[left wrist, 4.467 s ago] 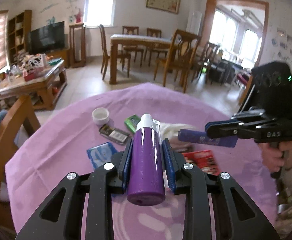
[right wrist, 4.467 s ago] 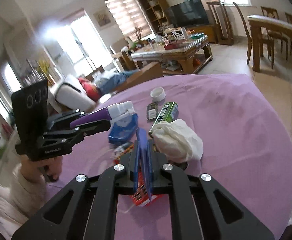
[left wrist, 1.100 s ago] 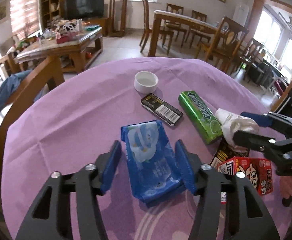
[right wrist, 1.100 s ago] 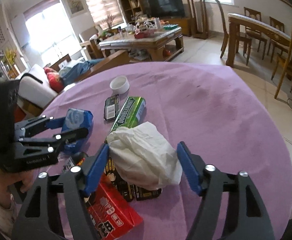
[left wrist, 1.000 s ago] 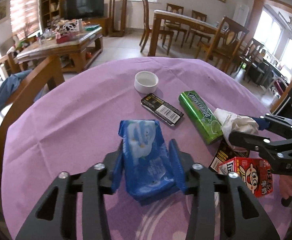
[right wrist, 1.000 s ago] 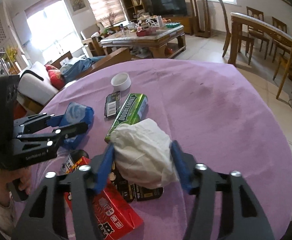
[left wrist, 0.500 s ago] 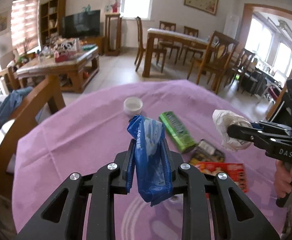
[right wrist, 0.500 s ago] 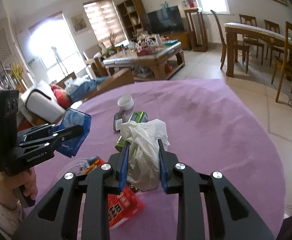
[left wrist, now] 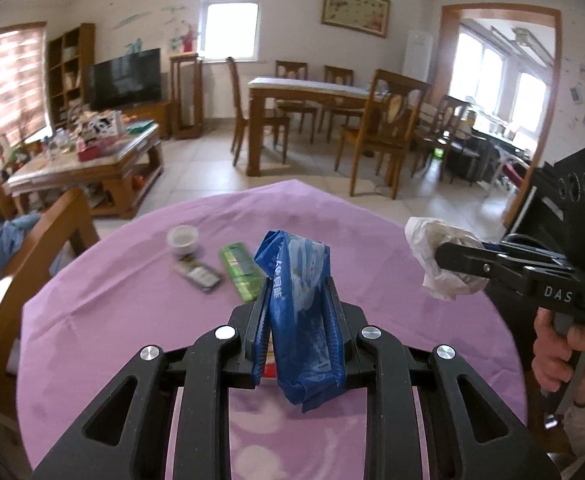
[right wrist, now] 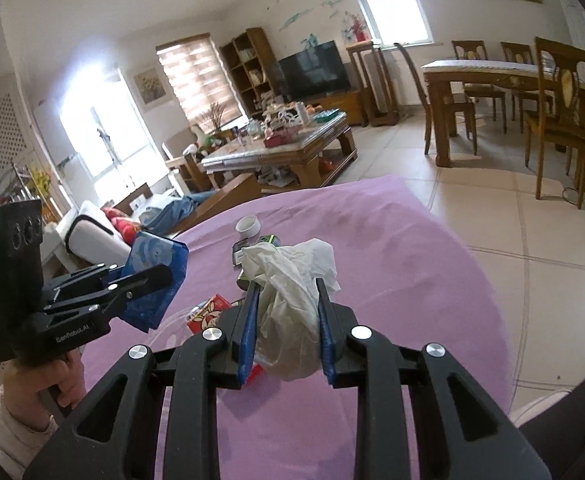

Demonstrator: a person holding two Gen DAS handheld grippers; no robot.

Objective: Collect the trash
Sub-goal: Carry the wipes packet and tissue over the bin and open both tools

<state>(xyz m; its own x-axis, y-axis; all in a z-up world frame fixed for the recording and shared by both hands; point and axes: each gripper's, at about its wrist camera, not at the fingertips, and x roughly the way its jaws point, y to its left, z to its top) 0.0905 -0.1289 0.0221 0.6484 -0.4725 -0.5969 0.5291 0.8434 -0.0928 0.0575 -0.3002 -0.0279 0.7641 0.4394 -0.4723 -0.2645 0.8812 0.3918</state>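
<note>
The left gripper point(left wrist: 298, 308) is clenched on a blue wet-wipe packet point(left wrist: 300, 320), which is held upright between the jaws and lifted clear of the purple tablecloth point(left wrist: 132, 300). The right gripper point(right wrist: 286, 320) is likewise closed on a crumpled white tissue point(right wrist: 292, 280), and this bundle is also raised above the table; in the left wrist view it is seen pinched at the tip of the right gripper, off to the right side.

As a judgement, the task is only partly done. Two pieces of trash are picked up, but no bin or bag is seen in either view, so it cannot be told where they are to be dropped. Several things are left on the cloth: a green gum pack point(left wrist: 240, 266), a small dark wrapper point(left wrist: 198, 274) just beside it, a white cup point(left wrist: 183, 238) a little farther away, and a red box point(right wrist: 208, 312) which is partly hidden behind the right gripper. The green pack and the dark wrapper are blurred, so their details are not read.

It is judged that both held items must be disposed of first, and that the remaining litter is then to be collected in the same way
</note>
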